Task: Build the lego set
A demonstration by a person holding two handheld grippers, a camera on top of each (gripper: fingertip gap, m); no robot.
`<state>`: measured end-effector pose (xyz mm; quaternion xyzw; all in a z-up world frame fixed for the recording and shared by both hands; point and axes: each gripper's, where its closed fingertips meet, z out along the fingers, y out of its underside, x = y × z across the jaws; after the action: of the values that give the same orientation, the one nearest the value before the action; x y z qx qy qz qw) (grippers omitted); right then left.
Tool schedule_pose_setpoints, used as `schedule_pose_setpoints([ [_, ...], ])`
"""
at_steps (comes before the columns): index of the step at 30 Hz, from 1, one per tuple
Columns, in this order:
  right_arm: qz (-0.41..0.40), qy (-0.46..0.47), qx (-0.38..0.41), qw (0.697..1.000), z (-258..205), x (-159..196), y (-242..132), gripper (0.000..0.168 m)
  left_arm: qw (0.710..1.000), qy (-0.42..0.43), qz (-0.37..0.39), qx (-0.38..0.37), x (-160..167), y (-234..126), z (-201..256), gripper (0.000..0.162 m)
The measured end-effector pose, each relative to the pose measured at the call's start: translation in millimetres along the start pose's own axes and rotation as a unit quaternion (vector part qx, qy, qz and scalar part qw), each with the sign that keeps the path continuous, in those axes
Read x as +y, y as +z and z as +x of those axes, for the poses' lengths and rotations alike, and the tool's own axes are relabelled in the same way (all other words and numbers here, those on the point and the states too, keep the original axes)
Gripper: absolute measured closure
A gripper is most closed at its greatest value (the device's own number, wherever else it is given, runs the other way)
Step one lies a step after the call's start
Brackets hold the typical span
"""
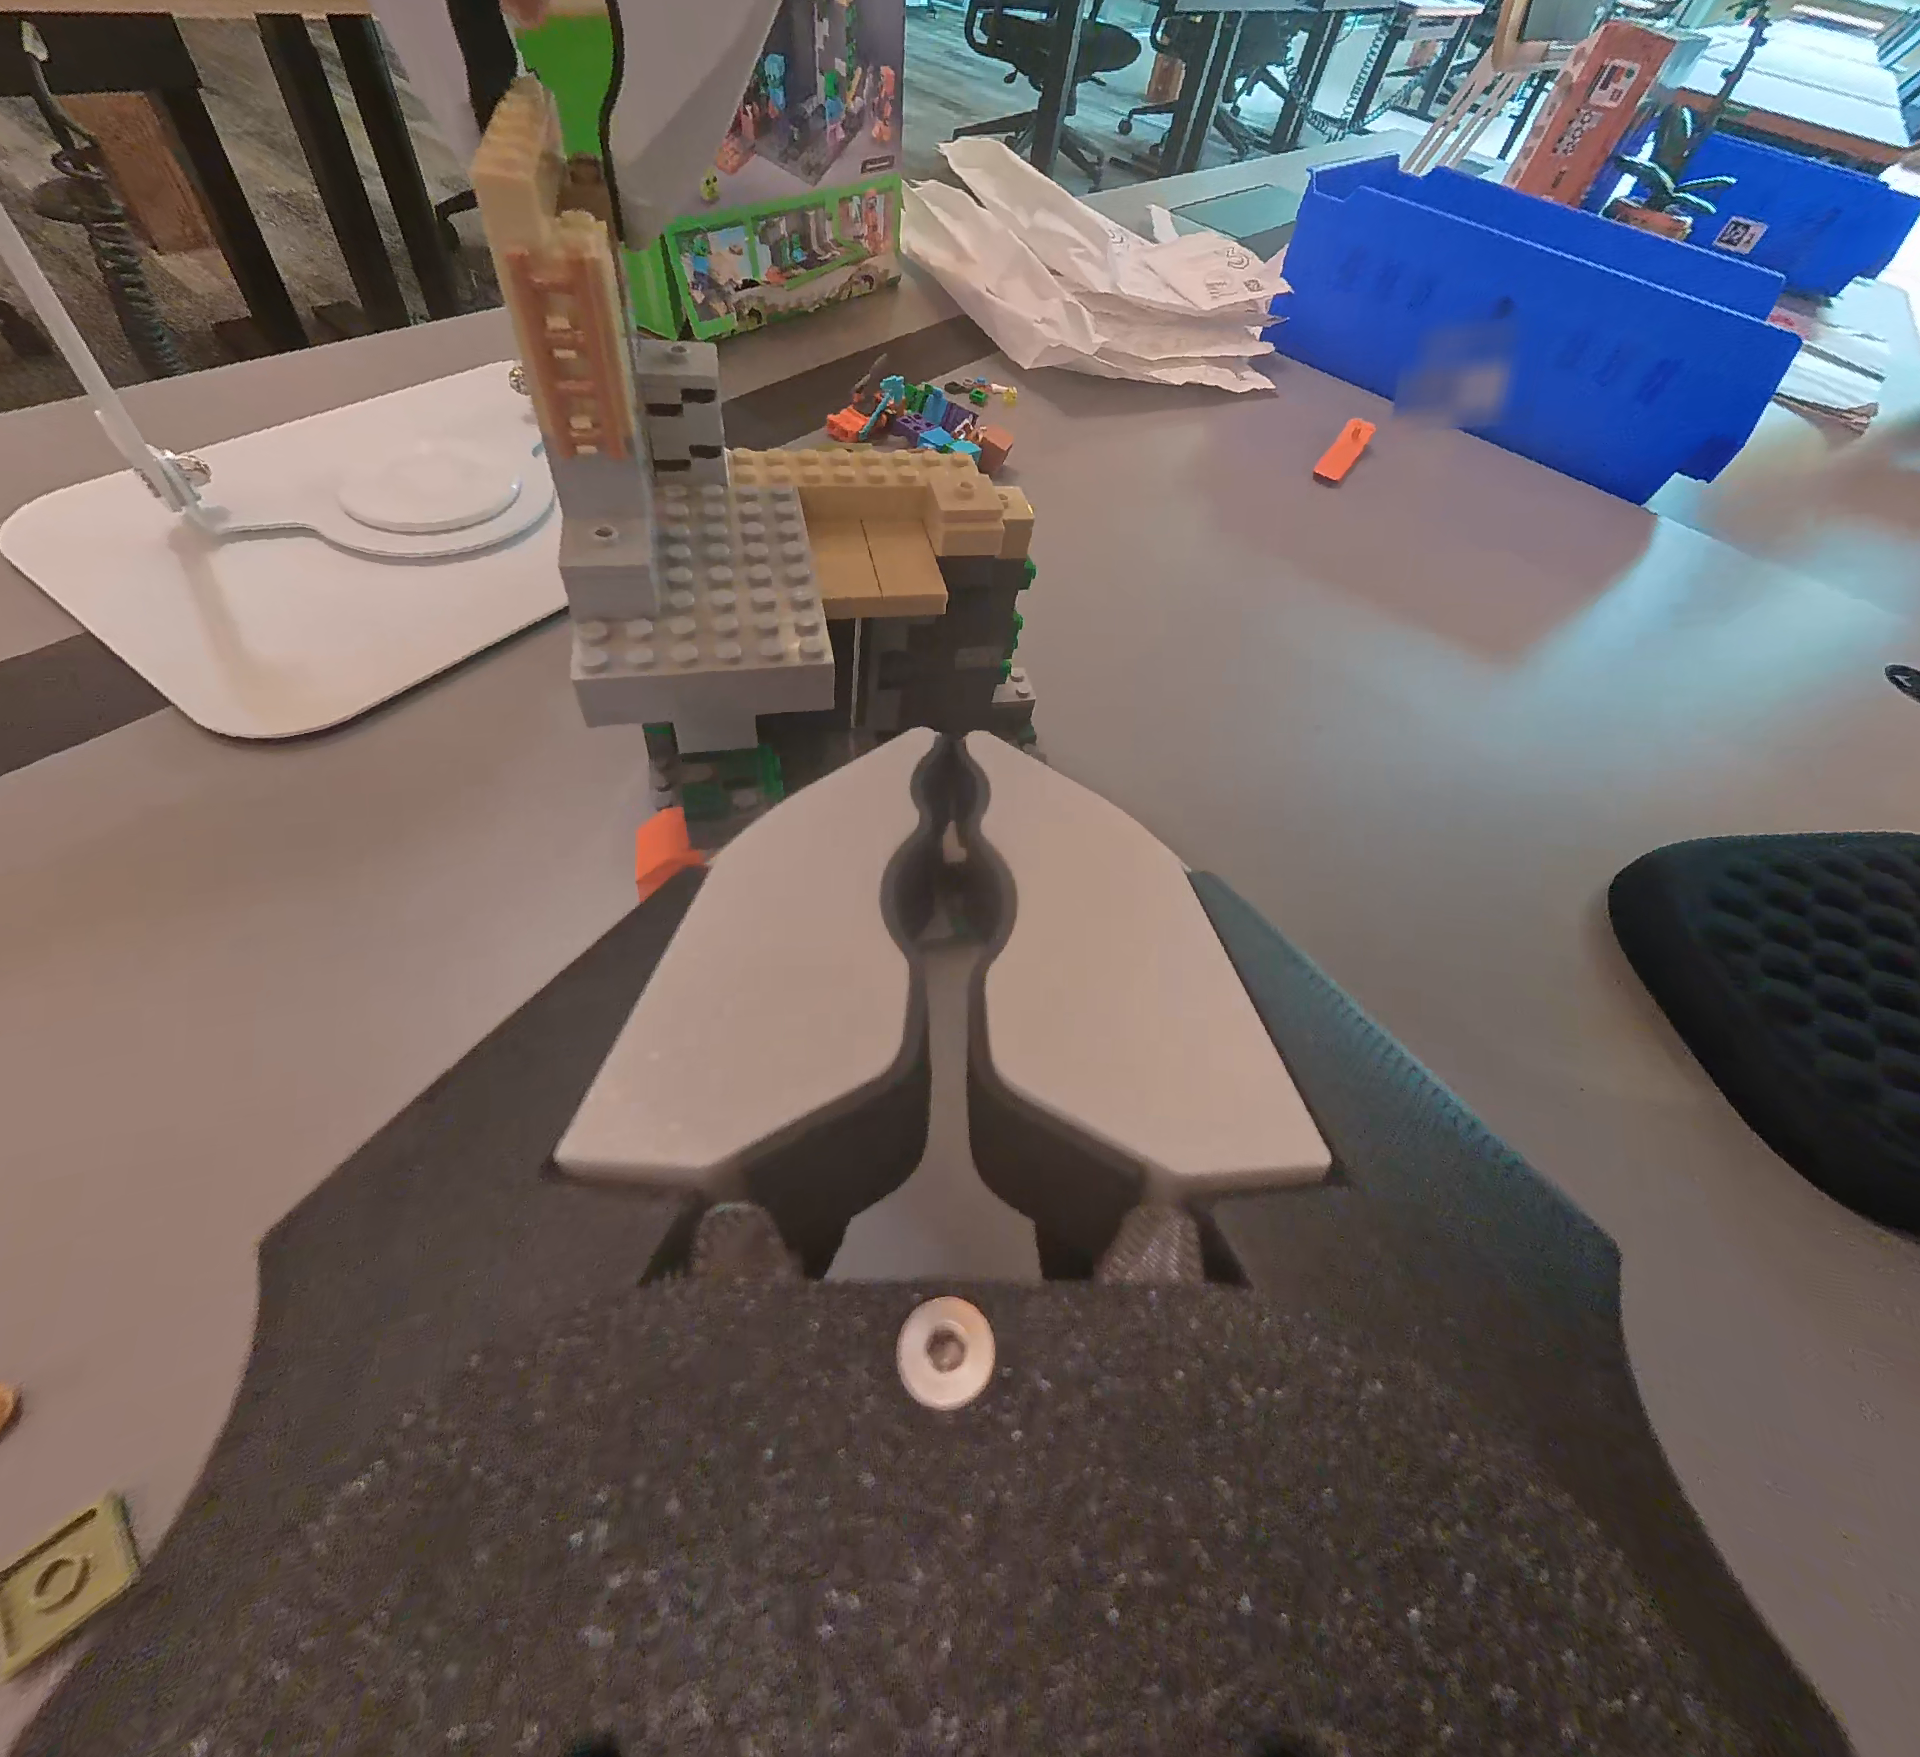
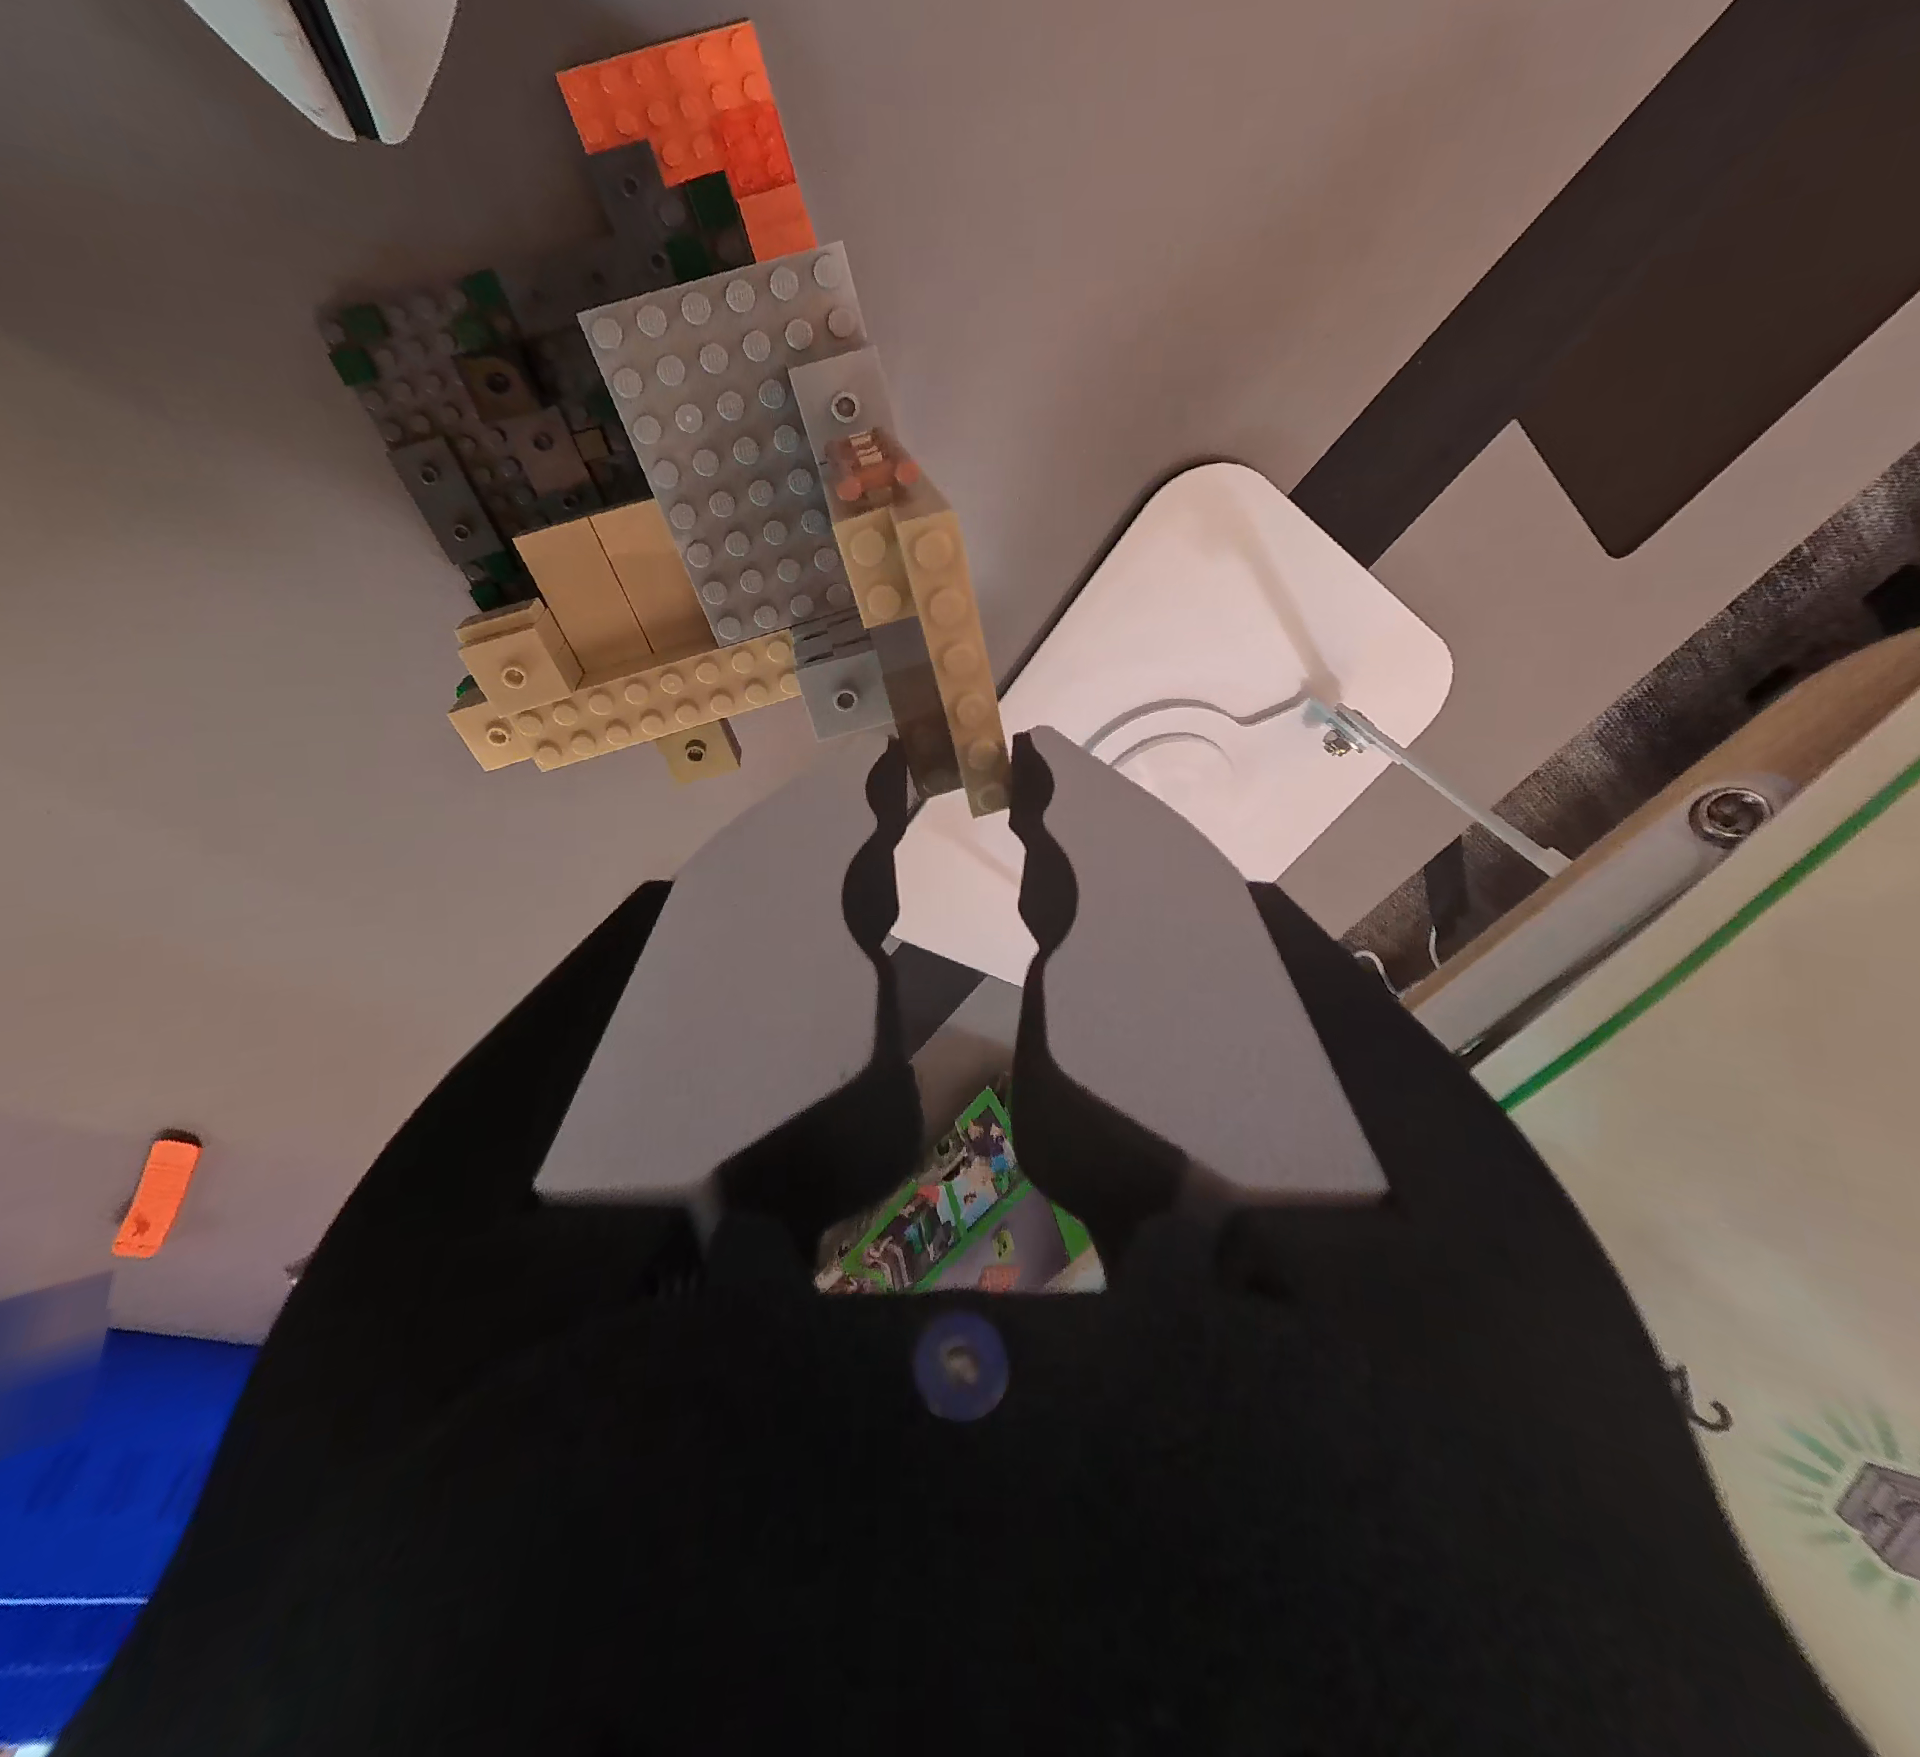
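Plainly my right tool (image 2: 954, 762) pinches the tan column (image 2: 951, 627) atop the model (image 2: 727, 460) (light, stiff, snaps apart). Left tool (image 1: 951, 751) clenched, empty, by the model's base

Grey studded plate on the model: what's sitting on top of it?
On the grey plate, a grey pillar with a ladder and tan brick on top. The right gripper covers the pillar's far side.
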<state>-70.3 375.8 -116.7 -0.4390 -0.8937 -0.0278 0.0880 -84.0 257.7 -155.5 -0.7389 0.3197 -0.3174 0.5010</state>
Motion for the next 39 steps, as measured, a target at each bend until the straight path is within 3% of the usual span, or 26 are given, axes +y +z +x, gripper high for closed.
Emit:
schedule_pose_setpoints([
  [7,0.012,0.018,0.037,0.999,2.5,-0.2,-2.9,0.145,1.0,0.003,0.007,-0.005,-3.2,-1.1,-1.3,0.162],
  [11,0.055,0.063,0.066,0.994,3.9,-4.8,-27.2,0.127,1.0,0.008,0.016,-0.013,-7.7,-4.3,-4.0,0.162],
  [17,0.157,0.19,0.143,0.959,-21.9,2.2,-58.7,0.113,0.999,0.018,0.023,-0.022,-11.8,-6.7,-5.2,0.162],
  [22,0.228,0.325,0.188,0.898,-70.6,22.0,-21.1,0.105,0.998,0.039,0.032,-0.044,-13.3,-7.7,-10.9,0.162],
  [28,0.295,0.42,0.228,0.828,-101.2,9.7,23.6,0.103,0.995,0.06,0.047,-0.066,-14.7,-8.2,-15.1,0.162],
  [35,0.322,0.476,0.245,0.781,-93.6,-0.9,50.0,0.096,0.99,0.084,0.063,-0.096,-14.0,-7.6,-19.7,0.162],
  [39,0.304,0.492,0.254,0.775,-88.8,2.4,64.8,0.1,0.987,0.095,0.07,-0.108,-14.2,-6.9,-22.6,0.161],
])
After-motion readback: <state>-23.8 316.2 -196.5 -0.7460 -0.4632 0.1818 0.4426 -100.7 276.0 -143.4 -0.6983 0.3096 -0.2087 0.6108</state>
